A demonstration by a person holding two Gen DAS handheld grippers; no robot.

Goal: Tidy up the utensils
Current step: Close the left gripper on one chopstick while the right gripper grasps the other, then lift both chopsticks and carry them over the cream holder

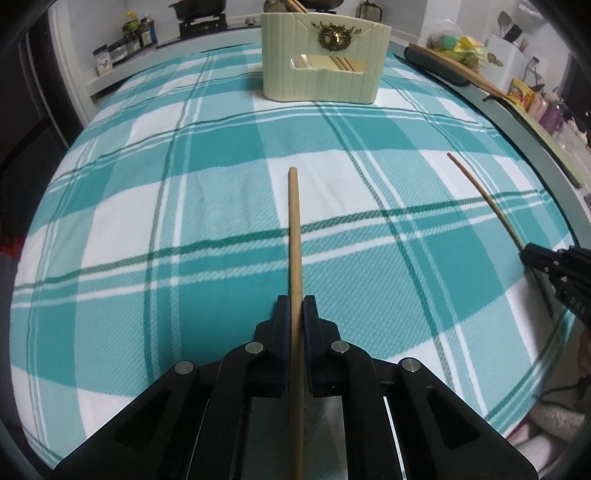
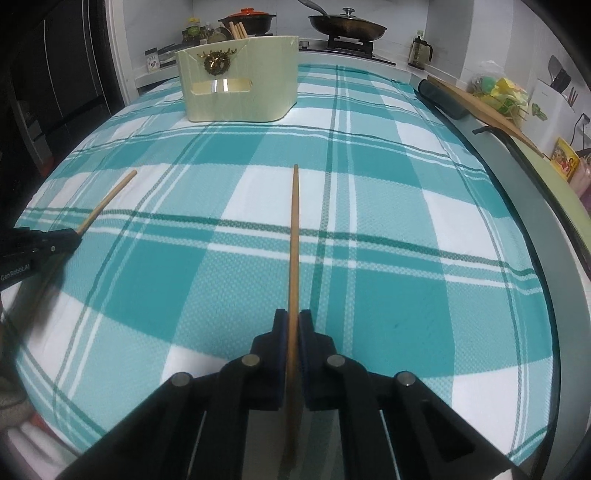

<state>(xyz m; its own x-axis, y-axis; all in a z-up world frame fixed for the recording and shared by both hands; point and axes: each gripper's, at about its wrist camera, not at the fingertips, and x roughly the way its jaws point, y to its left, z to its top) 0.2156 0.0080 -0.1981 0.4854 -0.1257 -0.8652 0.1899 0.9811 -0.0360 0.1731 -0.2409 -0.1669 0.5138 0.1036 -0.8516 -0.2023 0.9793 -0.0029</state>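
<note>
Teal-and-white plaid cloth [image 1: 184, 221] over bench, stove and pans behind. Left claw [image 1: 296, 314] level, aimed forward, clenched on thick chopstick [image 1: 294, 236] that juts ahead above cloth. Right claw [image 2: 291, 325] likewise level, clenched on thin chopstick [image 2: 294, 236] pointing toward cream utensil holder [image 2: 240, 88] at far end, more chopsticks [image 2: 238, 30] standing inside. Both claws side by side, apart. "GenRobot.AI" lettering [image 2: 14, 272] readable on left claw's flank; "DAS" partly legible on right.

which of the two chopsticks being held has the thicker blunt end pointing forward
The left gripper's chopstick: its forward end is thick and blunt. The right gripper's chopstick tapers to a thin forward tip.
</note>
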